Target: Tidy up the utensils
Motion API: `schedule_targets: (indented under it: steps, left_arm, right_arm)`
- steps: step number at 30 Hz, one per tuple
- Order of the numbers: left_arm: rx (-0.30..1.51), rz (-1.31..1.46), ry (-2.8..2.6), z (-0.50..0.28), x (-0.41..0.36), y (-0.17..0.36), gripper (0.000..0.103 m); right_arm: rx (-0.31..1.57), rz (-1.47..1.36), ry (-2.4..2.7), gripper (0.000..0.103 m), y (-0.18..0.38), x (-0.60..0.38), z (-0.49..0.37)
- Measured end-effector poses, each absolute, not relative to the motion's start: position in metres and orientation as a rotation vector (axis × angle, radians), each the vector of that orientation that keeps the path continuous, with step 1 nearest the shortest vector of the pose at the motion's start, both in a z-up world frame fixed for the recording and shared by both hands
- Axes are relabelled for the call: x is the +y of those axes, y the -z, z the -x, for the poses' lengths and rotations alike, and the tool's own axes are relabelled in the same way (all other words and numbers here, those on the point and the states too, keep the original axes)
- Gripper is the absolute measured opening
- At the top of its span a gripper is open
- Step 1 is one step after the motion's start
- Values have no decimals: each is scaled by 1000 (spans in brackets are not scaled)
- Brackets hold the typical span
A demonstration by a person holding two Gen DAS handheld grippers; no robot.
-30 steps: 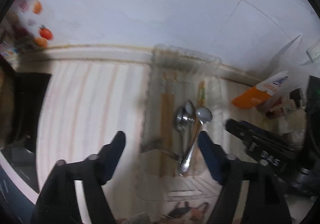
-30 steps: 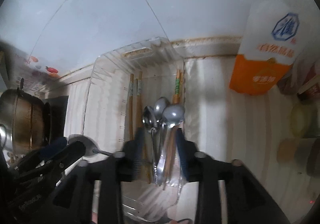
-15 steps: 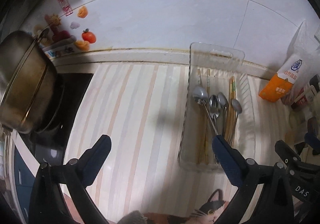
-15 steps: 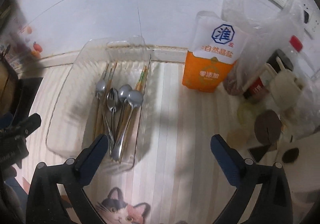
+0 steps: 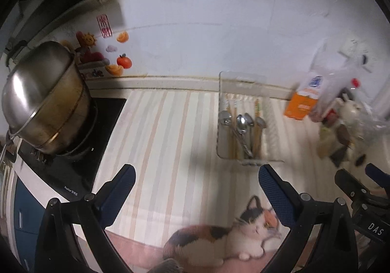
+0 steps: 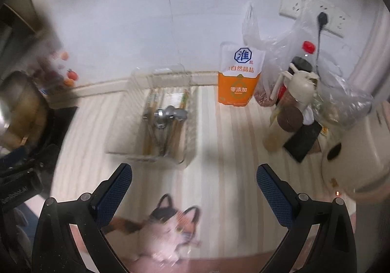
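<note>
Utensils (image 5: 241,127) beyond both wide, empty grippers (image 5: 195,178)

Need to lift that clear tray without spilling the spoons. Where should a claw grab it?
Grip the clear tray by its near short wall, coming in from the front edge. That rim faces both open claws; the spoons and chopsticks run lengthwise, leaving it bare.

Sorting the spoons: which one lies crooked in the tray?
The leftmost spoon: its handle slants right across the others, which lie roughly straight in the clear tray.
</note>
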State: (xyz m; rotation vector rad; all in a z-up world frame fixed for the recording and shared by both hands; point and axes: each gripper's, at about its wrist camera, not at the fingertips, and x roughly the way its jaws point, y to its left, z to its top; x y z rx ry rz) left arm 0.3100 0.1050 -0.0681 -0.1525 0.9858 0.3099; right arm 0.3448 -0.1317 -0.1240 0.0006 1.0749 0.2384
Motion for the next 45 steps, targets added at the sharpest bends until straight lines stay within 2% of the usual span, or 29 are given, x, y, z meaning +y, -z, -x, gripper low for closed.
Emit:
schedule_targets:
  steps: [10, 22, 45]
  left_arm:
    - [870, 147, -156, -208, 100, -18, 103]
    - [782, 183, -91, -139, 82, -72, 103]
    - [771, 229, -72, -132, 80, -74, 103]
  right_arm:
    - [964, -103, -291, 103, 28, -150, -232]
    - [869, -123, -371, 103, -46, -162, -158]
    - [894, -100, -421, 103, -55, -170, -166]
